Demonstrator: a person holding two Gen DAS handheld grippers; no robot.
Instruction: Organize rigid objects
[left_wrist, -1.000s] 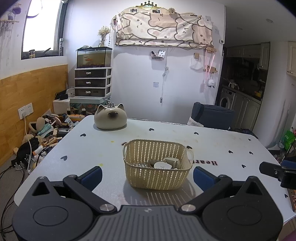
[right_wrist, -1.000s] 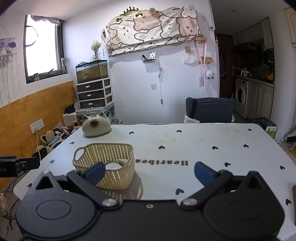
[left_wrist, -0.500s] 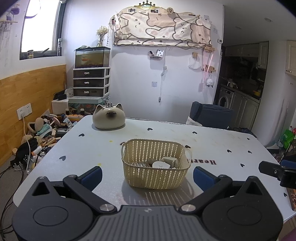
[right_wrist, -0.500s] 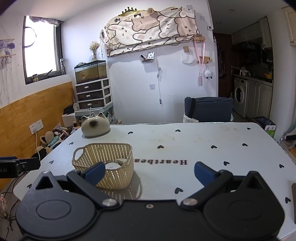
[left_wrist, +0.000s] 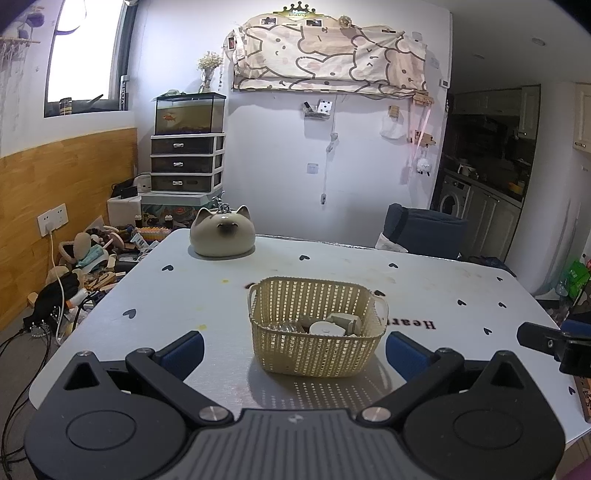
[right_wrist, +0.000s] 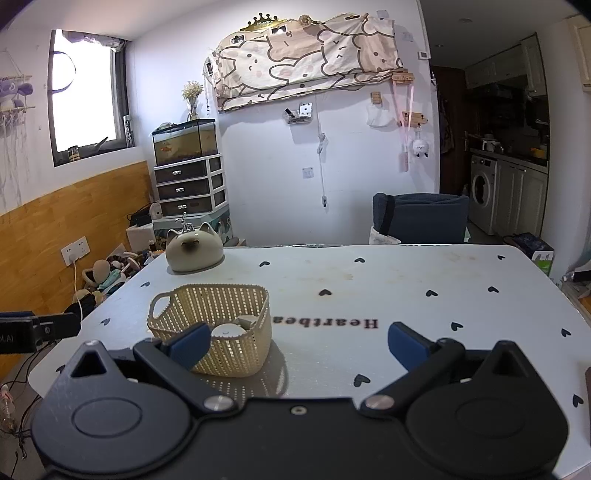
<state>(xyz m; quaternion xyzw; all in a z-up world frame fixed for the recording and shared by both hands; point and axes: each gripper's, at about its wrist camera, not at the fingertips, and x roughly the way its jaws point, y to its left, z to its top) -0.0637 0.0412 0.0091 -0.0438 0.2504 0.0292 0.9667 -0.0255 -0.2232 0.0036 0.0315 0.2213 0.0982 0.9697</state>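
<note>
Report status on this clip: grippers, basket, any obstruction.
Left gripper open, empty. Right gripper open, empty. Cream woven plastic basket upright on white heart-print table, small pale objects inside. Beige cat-shaped ceramic pot beyond, clear of path.

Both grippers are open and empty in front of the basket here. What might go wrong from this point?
1. The wicker basket looks light; pinching one wall with the left gripper could tip it and spill the small items inside.
2. It sits near the table front edge, so a push could slide it off.
3. The right gripper has one finger in front of the basket; both reaching in might collide.
</note>
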